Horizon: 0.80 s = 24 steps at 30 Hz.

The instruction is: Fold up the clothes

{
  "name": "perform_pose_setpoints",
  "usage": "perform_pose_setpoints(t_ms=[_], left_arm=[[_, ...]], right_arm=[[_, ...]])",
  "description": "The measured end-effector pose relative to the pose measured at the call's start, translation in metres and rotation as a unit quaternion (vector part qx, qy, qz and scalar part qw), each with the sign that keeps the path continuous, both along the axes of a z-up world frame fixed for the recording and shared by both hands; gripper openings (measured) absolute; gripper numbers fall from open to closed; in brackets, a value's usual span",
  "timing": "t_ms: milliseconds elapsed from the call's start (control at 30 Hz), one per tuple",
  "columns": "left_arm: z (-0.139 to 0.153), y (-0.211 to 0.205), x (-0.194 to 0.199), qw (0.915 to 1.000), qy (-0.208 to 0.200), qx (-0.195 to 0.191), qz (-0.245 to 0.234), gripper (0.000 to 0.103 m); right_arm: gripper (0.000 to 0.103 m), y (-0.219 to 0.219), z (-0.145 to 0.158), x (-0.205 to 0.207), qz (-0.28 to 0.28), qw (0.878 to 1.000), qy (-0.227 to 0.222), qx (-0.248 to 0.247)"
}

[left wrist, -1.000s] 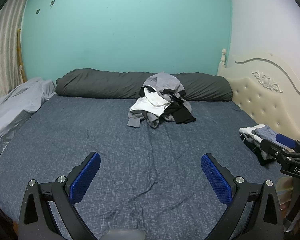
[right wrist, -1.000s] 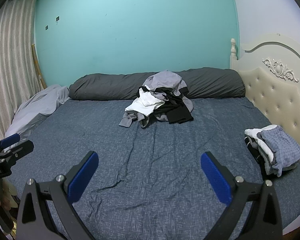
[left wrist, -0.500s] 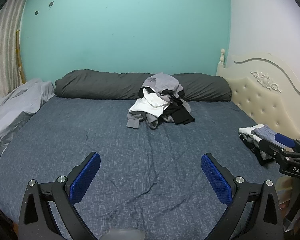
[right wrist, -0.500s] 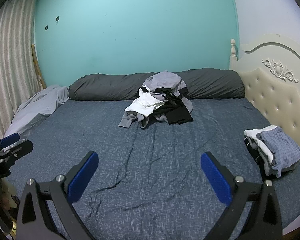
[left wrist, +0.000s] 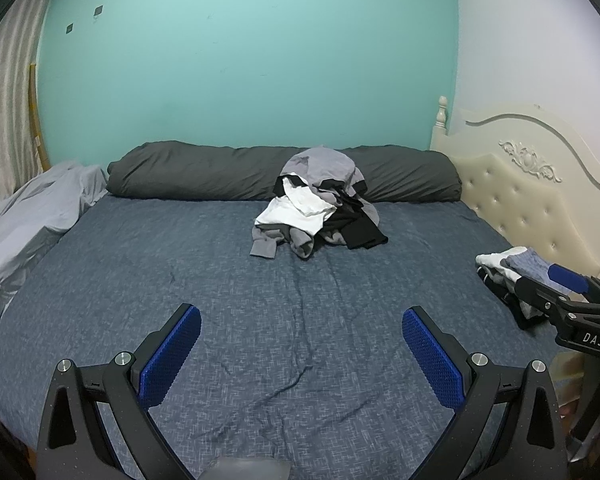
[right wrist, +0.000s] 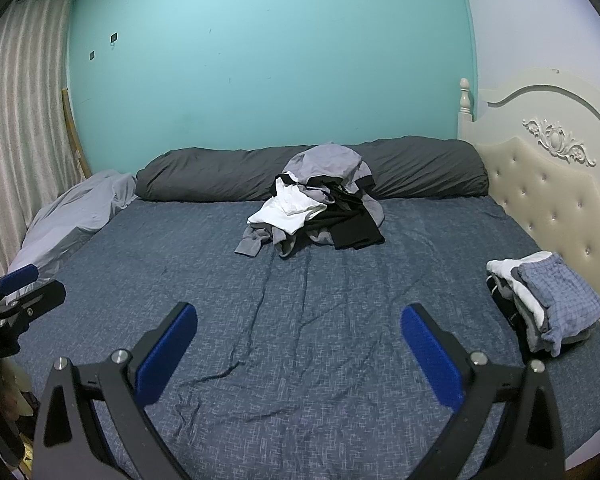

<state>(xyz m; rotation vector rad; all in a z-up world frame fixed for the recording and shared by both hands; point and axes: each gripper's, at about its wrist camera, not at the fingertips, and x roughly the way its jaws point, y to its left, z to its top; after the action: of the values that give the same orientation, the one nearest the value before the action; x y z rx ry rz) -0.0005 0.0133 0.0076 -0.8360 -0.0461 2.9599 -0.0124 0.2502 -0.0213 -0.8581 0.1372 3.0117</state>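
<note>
I am holding my left gripper point(left wrist: 301, 354) over the near part of the bed point(left wrist: 228, 280), its blue-padded fingers point(left wrist: 171, 356) standing wide apart with nothing between them; my right gripper point(right wrist: 299, 354) is hovering the same way, fingers point(right wrist: 430, 356) spread and empty; each one is showing at the edge of the other's view, the right at 3 o'clock in the left camera, the left at 9 o'clock in the right camera.

The pile of unfolded clothes point(right wrist: 320, 206) is lying at 12 o'clock, far across the bed, grey, white and black pieces heaped together and leaning against the long dark bolster point(right wrist: 228, 176) that is running along the far edge under the teal wall point(right wrist: 260, 60); a folded stack point(right wrist: 548, 304), a checked blue piece on top, is sitting at 3 o'clock, just beside the cream headboard point(right wrist: 548, 184); a crumpled pale grey quilt point(right wrist: 72, 216) is bunching up at 10 o'clock, with a striped curtain point(right wrist: 20, 120) hanging behind it.

Nothing is lying between my grippers and the pile; the blue sheet there is bare, only lightly creased; the bed's right edge is curving away at 4 o'clock past the stack, and the headboard is closing off that side.
</note>
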Motion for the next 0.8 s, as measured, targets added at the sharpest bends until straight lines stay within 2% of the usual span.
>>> perform_pose_setpoints(t_ms=[533,800], left_arm=[[-0.006,0.001,-0.010,1.0000,-0.006,0.004,-0.005,0.103],[-0.018,0.001,-0.031,0.9999,-0.017,-0.001,-0.003,0.103]], right_arm=[[0.103,0.004,-0.005,-0.006,-0.003,1.000,-0.007,-0.003],[0.103,0.017,-0.019,-0.029,-0.006,0.999,-0.027,-0.018]])
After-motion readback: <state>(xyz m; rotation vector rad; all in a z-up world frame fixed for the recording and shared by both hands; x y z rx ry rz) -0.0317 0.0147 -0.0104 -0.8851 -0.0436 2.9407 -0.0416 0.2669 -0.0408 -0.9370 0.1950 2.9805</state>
